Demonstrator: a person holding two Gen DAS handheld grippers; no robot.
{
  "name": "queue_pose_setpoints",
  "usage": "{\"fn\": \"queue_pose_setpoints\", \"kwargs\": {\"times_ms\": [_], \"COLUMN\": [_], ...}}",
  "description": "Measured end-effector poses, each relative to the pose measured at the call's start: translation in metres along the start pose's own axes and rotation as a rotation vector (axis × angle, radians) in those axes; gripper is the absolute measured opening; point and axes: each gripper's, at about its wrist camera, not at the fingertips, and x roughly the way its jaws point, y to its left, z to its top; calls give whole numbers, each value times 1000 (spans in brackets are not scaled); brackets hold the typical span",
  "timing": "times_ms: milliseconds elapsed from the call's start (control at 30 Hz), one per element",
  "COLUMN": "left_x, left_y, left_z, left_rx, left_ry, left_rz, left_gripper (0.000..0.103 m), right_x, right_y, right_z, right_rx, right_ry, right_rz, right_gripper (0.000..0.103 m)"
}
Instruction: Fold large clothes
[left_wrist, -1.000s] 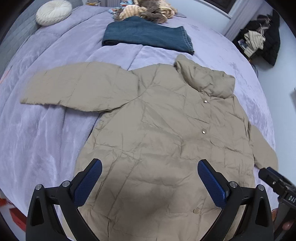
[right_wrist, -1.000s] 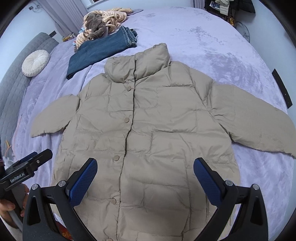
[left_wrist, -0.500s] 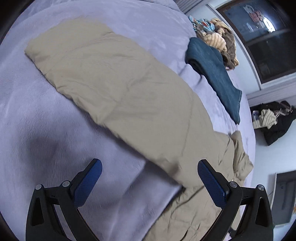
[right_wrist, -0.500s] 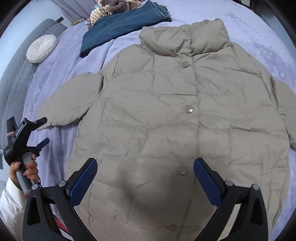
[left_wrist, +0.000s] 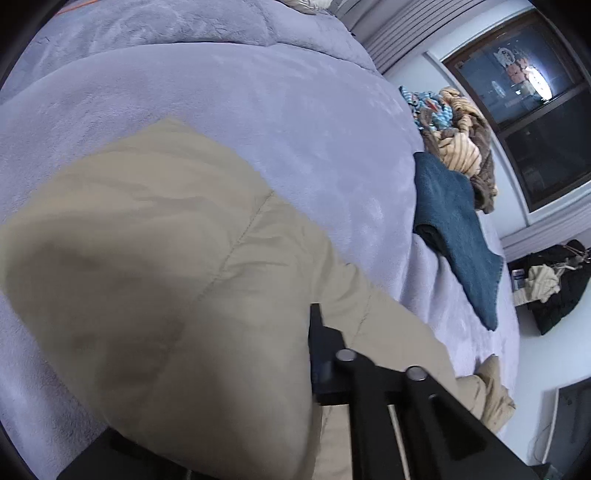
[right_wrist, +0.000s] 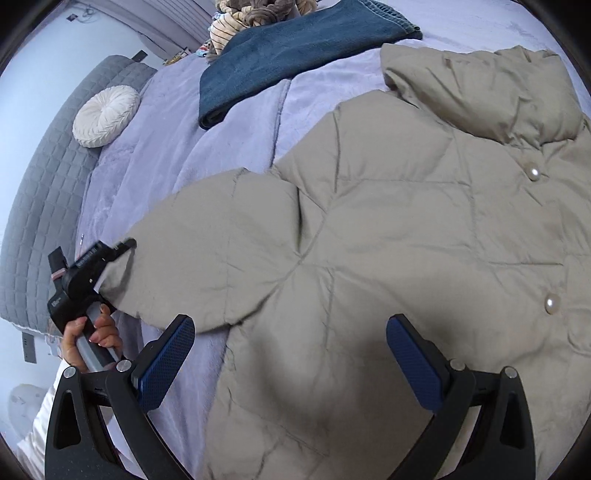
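Coat (right_wrist: 388, 240): flat on bed (right_wrist: 229, 122), front up.
Left gripper (right_wrist: 110, 254): pinches sleeve cuff (right_wrist: 114, 280).
Right gripper (right_wrist: 291, 365): spread wide over the hem.
Tip: carry cuff flat across chest.

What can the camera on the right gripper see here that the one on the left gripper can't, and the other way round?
Only the right wrist view shows the round white cushion, the grey quilted headboard, the jacket's pearl buttons and the left gripper at the sleeve's cuff. Only the left wrist view shows the dark window. Both show the beige puffer jacket, the folded blue jeans and the lilac bedspread.
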Motion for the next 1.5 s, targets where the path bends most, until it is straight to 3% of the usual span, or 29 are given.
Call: {"fn": "queue_pose_setpoints", "kwargs": {"times_ms": [33,100,133,167,367,567,633,700,800,967,1100,1200,1233,1300,1333,1367,1400,1500], "left_x": [-6,-24,-35,-46,-110,-127,-119,-111,-87,-31,24,47,50,47,42,37,29,14], "left_y": [-3,-12,-19,-26,-96,-198,-236,-268,-314,-358,-354,-345,-339,-335,-334,-335,-334,-334], "left_z": [1,0,0,-3,-22,-73,-95,-120,-166,-269,-339,-374,-378,-381,-381,-380,-378,-365], "left_rx": [16,80,118,147,366,585,646,712,788,1003,1144,1229,1247,1259,1255,1252,1253,1239], "left_ry": [-17,-54,-71,-85,-139,-79,-34,-3,87,206,281,281,270,274,268,237,199,204], "left_rz": [9,26,28,23,-102,-315,-388,-414,-444,-368,-207,-103,-82,-95,-105,-109,-119,-136], "left_gripper": [10,10,10,10,10,10,10,10,10,10,10,11,19,58,95,103,103,103], "right_x": [3,11,18,26,76,109,106,94,45,-53,-99,-110,-111,-113,-113,-111,-109,-116], "right_y": [3,9,11,13,26,22,21,11,-22,-111,-177,-208,-216,-219,-220,-218,-218,-228], "right_z": [4,10,12,14,9,-1,1,2,-2,-21,-41,-54,-57,-58,-58,-56,-54,-54], "right_rx": [7,26,36,51,67,78,64,91,152,231,303,355,371,390,393,393,391,378], "right_ry": [-8,-25,-17,2,65,138,158,169,69,-120,-172,-179,-174,-169,-168,-168,-166,-162], "right_rz": [11,46,73,100,184,171,199,269,278,114,9,-15,-15,-8,-7,-7,-3,-1], "right_gripper": [101,69,25,8,7,6,6,6,6,6,6,7,7,7,7,7,7,7]}}
